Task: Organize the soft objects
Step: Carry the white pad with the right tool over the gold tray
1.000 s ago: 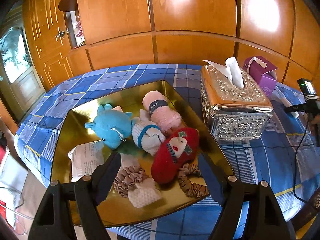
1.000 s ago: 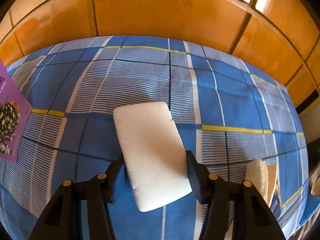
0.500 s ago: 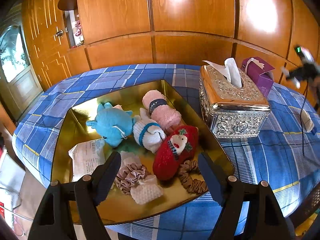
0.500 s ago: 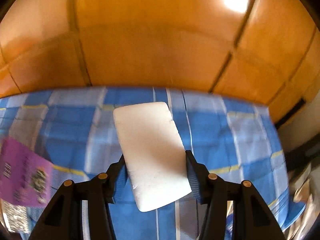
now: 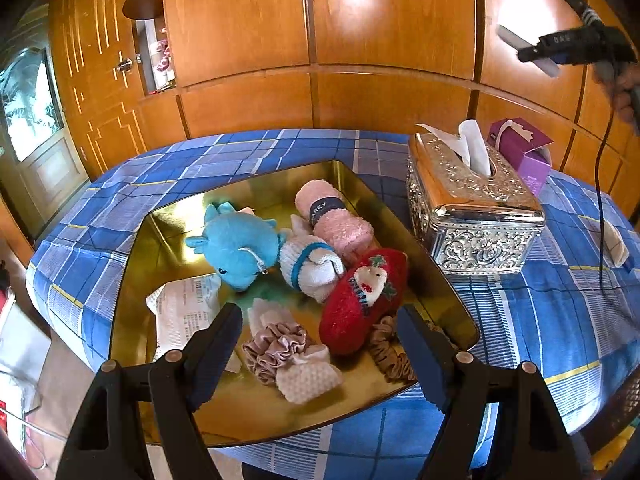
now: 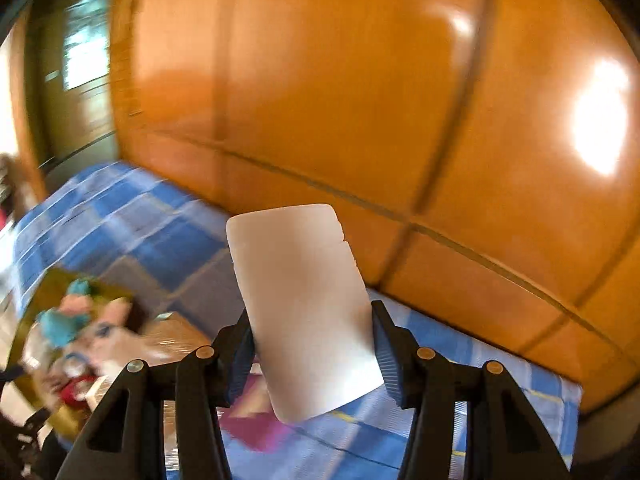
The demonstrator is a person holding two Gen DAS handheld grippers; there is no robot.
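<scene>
A gold tray (image 5: 160, 224) on the blue checked tablecloth holds a blue plush toy (image 5: 236, 246), a pink rolled towel (image 5: 336, 220), a white rolled sock (image 5: 310, 266), a red plush slipper (image 5: 362, 300), scrunchies (image 5: 276, 346) and a paper packet (image 5: 182, 312). My left gripper (image 5: 320, 354) is open and empty, hovering over the tray's near edge. My right gripper (image 6: 312, 354) is shut on a white sponge (image 6: 304, 296), held high in the air; it shows in the left wrist view (image 5: 528, 50) at the upper right. The tray appears blurred in the right wrist view (image 6: 40, 304).
A silver tissue box (image 5: 472, 208) stands right of the tray, with a purple tissue box (image 5: 524, 152) behind it. A folded cloth (image 5: 616, 240) lies at the table's right edge. Wooden panelled walls surround the table; a black cable (image 5: 600, 184) hangs at right.
My right gripper has lifted the white sponge off the tablecloth and swung it up and left toward the tray. The left gripper has stayed nearly still.
</scene>
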